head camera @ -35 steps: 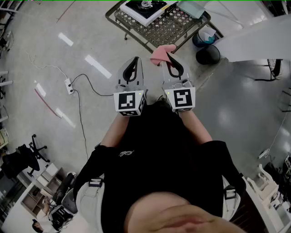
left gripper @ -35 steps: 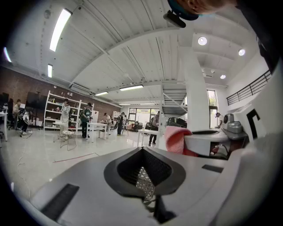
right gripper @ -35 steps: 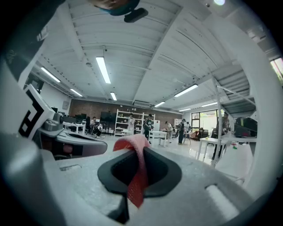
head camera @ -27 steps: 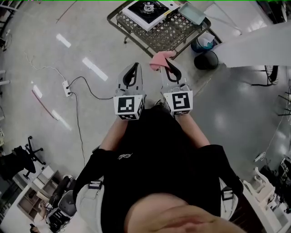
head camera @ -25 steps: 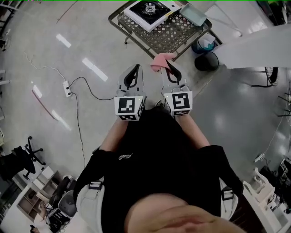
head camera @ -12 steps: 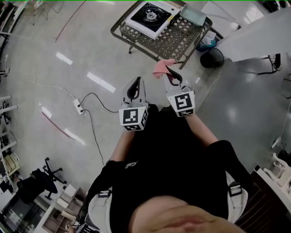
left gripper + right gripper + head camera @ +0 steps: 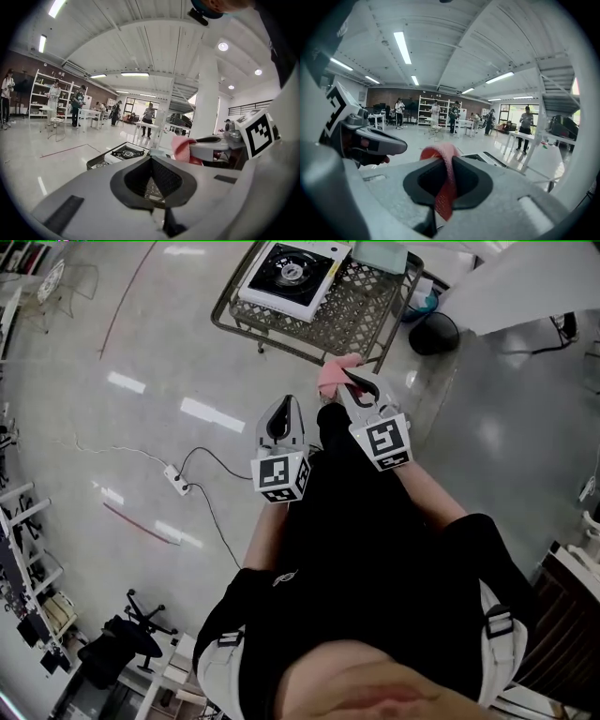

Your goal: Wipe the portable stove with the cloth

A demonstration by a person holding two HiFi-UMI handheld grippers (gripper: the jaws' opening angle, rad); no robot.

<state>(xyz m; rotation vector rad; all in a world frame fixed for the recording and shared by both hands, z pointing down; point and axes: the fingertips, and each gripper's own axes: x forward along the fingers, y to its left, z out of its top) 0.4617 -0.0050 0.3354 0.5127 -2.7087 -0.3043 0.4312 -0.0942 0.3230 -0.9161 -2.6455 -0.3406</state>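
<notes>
The fingers of the right gripper (image 7: 349, 381) are pressed together on the pink cloth (image 7: 444, 185), a fold of it (a small loop) standing up past their tips. Just beside it, the left gripper (image 7: 284, 407) has its fingers closed tip to tip with nothing between them. The portable stove (image 7: 292, 271) sits well ahead of both pairs of fingers on a wire-mesh desk (image 7: 367, 307), apart from the cloth
</notes>
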